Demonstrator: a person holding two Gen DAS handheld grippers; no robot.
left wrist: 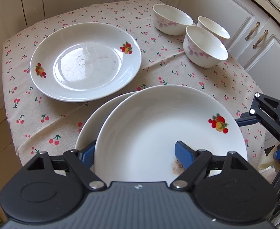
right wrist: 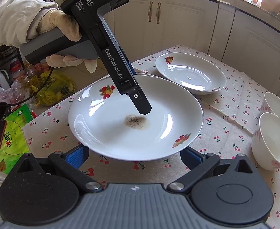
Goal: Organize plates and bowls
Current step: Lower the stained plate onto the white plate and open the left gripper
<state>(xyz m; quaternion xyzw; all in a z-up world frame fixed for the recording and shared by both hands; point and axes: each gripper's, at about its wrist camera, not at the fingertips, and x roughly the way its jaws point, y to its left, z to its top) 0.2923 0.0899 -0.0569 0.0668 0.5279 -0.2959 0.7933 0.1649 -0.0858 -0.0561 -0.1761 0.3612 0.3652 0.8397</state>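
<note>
1. The lower plate point(left wrist: 90, 129) is mostly hidden under the stained plate point(left wrist: 159, 126); only a crescent of its rim shows.
2. The left gripper point(left wrist: 138, 154) straddles the stained plate's near rim, one blue pad below and one inside on the well; whether they press on it cannot be told.
3. The right gripper point(right wrist: 134, 157) stands wide, its pads just outside the same plate's near edge (its fingertips are partly cut off behind the rim).
4. The stained plate holds a brown speckled smear point(right wrist: 136, 122); the far plate point(left wrist: 84, 61) looks bare.
5. Three bowls point(left wrist: 204, 47) cluster on the cherry-print tablecloth point(left wrist: 44, 118), their insides white, the hindmost half hidden.
6. A gloved hand point(right wrist: 67, 32) grips the left handle.
</note>
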